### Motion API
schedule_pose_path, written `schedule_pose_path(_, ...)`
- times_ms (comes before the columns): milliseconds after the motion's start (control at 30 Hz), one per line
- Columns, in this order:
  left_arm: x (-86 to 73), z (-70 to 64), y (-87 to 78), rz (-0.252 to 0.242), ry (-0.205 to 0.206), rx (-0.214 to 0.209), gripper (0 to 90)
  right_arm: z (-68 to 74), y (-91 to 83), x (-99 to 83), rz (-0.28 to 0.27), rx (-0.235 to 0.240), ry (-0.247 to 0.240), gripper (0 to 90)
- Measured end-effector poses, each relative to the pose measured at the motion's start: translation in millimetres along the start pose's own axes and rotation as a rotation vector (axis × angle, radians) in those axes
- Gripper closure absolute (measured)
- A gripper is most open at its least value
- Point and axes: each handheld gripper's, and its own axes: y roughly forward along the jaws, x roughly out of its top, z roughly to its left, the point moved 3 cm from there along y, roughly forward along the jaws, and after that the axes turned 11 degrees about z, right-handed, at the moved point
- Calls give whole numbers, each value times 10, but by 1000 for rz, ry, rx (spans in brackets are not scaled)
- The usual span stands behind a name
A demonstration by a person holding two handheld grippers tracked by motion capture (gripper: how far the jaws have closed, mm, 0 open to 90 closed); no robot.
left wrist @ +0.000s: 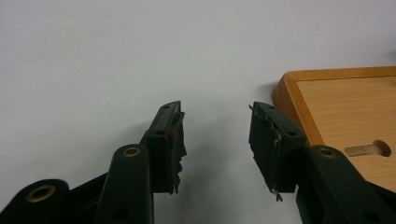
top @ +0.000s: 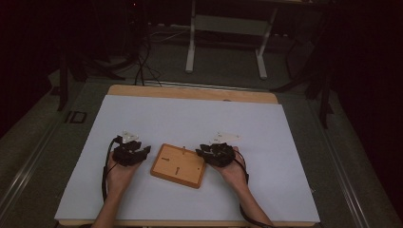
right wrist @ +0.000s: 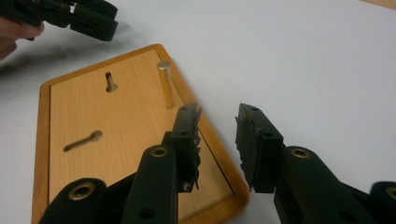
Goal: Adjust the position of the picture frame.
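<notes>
Wooden peg board (top: 178,166) sits flat on the white sheet (top: 190,123) covering the table, right between the two hands. Left gripper (top: 131,152) is just off its left edge, jaws spread with nothing in them. Right gripper (top: 215,153) hangs over the right edge, also released. One upright peg (right wrist: 165,85) stands near the board's far side.

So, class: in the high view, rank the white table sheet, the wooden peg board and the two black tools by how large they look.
1. White table sheet, by far the largest.
2. Wooden peg board with raised rim.
3. Left black tool and right black tool: they look alike in size, so no ranking between them.
</notes>
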Motion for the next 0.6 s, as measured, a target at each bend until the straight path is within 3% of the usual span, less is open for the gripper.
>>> schedule_pose_path(600, -4, -3, 26, 12, 7, 4, 545, 210, 348, 177, -13, 73, -20, 712)
